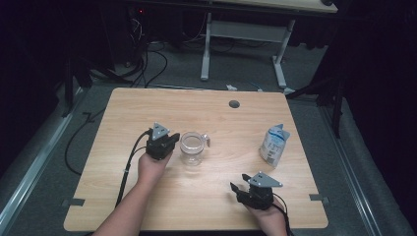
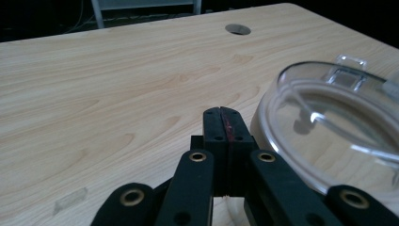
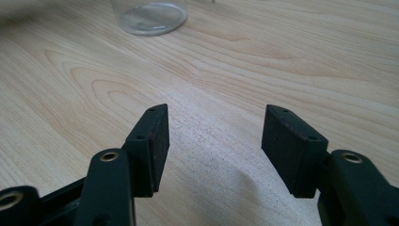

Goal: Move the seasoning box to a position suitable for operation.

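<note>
High view, near edge: right hand-held gripper [image 1: 239,187] sits low at the person's side of the surface [image 1: 147,105], jaws spread with nothing between them.
High view, middle: left hand-held gripper [image 1: 169,142] is just beside the clear cup [image 1: 192,147], on its left; whether it touches the cup cannot be told from up here.
High view, right: white pouch [image 1: 274,145] stands upright, well apart from both hand-held grippers.
High view, far side: round hole [image 1: 234,104] in the surface, beyond the cup.
Left gripper view, close up: left hand-held gripper [image 2: 221,123] has its jaws pressed together on nothing, a thin red line along the seam.
Left gripper view, right: clear cup [image 2: 329,136] shows its rim and a small tab at the far edge, just beside the closed jaws; the round hole [image 2: 237,29] lies far off.
Right gripper view, close up: right hand-held gripper [image 3: 215,141] jaws stand wide over bare wood grain.
Right gripper view, top: base of the clear cup [image 3: 150,16], well apart from the jaws.
</note>
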Motion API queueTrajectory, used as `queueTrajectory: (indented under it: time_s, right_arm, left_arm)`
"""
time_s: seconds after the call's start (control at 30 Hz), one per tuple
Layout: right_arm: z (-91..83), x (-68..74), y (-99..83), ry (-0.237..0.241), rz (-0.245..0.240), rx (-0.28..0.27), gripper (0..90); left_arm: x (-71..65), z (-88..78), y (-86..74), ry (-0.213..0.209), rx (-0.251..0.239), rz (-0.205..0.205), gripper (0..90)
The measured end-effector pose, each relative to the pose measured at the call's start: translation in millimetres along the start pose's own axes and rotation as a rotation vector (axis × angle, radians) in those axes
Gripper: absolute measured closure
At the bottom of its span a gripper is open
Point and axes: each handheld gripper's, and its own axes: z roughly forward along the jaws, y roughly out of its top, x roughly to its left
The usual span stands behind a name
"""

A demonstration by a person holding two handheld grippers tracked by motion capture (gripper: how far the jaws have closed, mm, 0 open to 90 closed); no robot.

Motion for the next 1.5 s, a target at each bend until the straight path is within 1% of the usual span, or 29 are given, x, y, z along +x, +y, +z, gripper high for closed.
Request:
queueTrajectory:
  time_s: [0.1, 0.17, 0.2, 0.23, 0.3, 0.4, 0.5, 0.6, 0.7, 0.8, 0.83, 0.87, 0.9, 0.93, 0.97, 1.03, 1.1, 1.13, 1.17, 1.2, 1.23, 1.27, 1.33, 1.37, 1.4, 1.47, 1.5]
  right_arm:
    - [0.5, 0.7, -0.4, -0.001, -0.008, 0.002, 42.2]
    - [0.8, 1.6, -0.8, -0.003, -0.013, 0.005, 42.2]
    - [1.1, 2.3, -1.0, -0.004, -0.015, 0.006, 42.2]
    - [1.1, 2.6, -1.0, -0.005, -0.018, 0.011, 42.2]
    - [1.9, 3.3, -1.4, -0.004, -0.021, 0.012, 42.1]
    - [2.7, 3.9, -1.7, -0.004, -0.024, 0.015, 42.1]
    - [3.5, 4.9, -1.6, -0.006, -0.025, 0.018, 42.0]
    - [4.0, 5.2, -1.6, -0.005, -0.031, 0.020, 42.0]
    - [4.0, 6.1, -1.5, -0.005, -0.027, 0.018, 42.0]
    - [3.8, 5.4, -1.6, -0.005, -0.029, 0.019, 41.9]
    - [3.7, 5.0, -1.6, -0.004, -0.030, 0.018, 41.9]
    - [3.4, 4.7, -1.7, -0.006, -0.028, 0.019, 41.9]
    - [3.1, 4.5, -1.7, -0.007, -0.028, 0.019, 41.9]
    - [2.9, 4.1, -1.6, -0.007, -0.029, 0.017, 41.9]
    - [2.6, 4.1, -1.6, -0.007, -0.025, 0.015, 41.9]
    - [2.6, 3.8, -1.5, -0.007, -0.024, 0.014, 41.9]
    - [3.2, 4.4, -1.4, -0.008, -0.026, 0.018, 41.8]
    - [3.2, 4.4, -1.4, -0.008, -0.026, 0.018, 41.8]
    - [3.4, 5.3, -1.2, -0.005, -0.031, 0.015, 41.8]
    - [3.4, 5.3, -1.2, -0.005, -0.031, 0.015, 41.8]
    - [3.7, 5.9, -1.3, -0.007, -0.031, 0.019, 41.8]
    - [4.1, 5.7, -1.5, -0.008, -0.032, 0.019, 41.8]
    - [4.9, 4.6, -1.9, -0.006, -0.035, 0.023, 41.8]
    - [4.9, 4.6, -1.9, -0.006, -0.035, 0.023, 41.8]
    - [5.1, 4.2, -2.6, -0.007, -0.030, 0.027, 41.8]
    - [5.2, 3.8, -3.1, -0.008, -0.030, 0.027, 41.9]
    - [5.2, 3.9, -3.3, -0.009, -0.028, 0.028, 41.8]
  left_arm:
    - [0.2, 3.8, -1.3, -0.010, 0.008, 0.006, 90.0]
    - [0.4, 4.6, -1.3, -0.016, 0.006, -0.012, 90.0]
    - [-0.2, 4.2, -2.2, -0.019, 0.005, -0.011, 90.0]
    - [28.7, -21.4, 12.8, -0.024, 0.397, 0.464, 90.0]
    - [29.8, -24.1, 11.9, -0.033, 0.392, 0.449, 90.0]
    - [29.2, -28.7, 10.1, -0.036, 0.389, 0.450, 90.0]
    - [23.2, -41.9, 4.0, -0.054, 0.371, 0.458, 90.0]
    - [17.6, -52.4, -1.4, -0.061, 0.357, 0.454, 90.0]
    - [11.9, -63.9, -8.1, -0.063, 0.351, 0.468, 90.0]
    - [8.9, -73.9, -12.3, -0.075, 0.347, 0.454, 90.0]
    - [8.9, -73.9, -12.3, -0.075, 0.347, 0.454, 90.0]
    - [6.0, -81.2, -14.7, -0.081, 0.345, 0.459, 90.0]
    - [4.8, -84.5, -15.5, -0.087, 0.342, 0.460, 90.0]
    - [4.8, -84.5, -15.5, -0.087, 0.342, 0.460, 90.0]
    - [2.8, -86.6, -16.0, -0.081, 0.338, 0.476, 90.0]
    - [4.5, -81.6, -13.5, -0.053, 0.343, 0.496, 90.0]
    - [11.4, -69.7, -9.0, -0.033, 0.346, 0.480, 90.0]
    - [11.4, -69.7, -9.0, -0.033, 0.346, 0.480, 90.0]
    - [16.0, -58.7, -6.8, -0.028, 0.363, 0.481, 90.0]
    - [16.0, -58.7, -6.8, -0.028, 0.363, 0.481, 90.0]
    - [19.2, -47.7, -5.5, -0.028, 0.368, 0.484, 90.0]
    - [20.0, -43.8, -4.7, -0.031, 0.369, 0.480, 90.0]
    - [20.0, -40.4, -4.5, -0.045, 0.367, 0.466, 90.0]
    - [20.0, -40.4, -4.5, -0.045, 0.367, 0.466, 90.0]
    - [17.2, -41.7, -7.0, -0.063, 0.371, 0.467, 90.0]
    - [14.7, -45.0, -9.7, -0.063, 0.364, 0.476, 90.0]
    - [14.6, -47.6, -10.5, -0.072, 0.360, 0.471, 90.0]
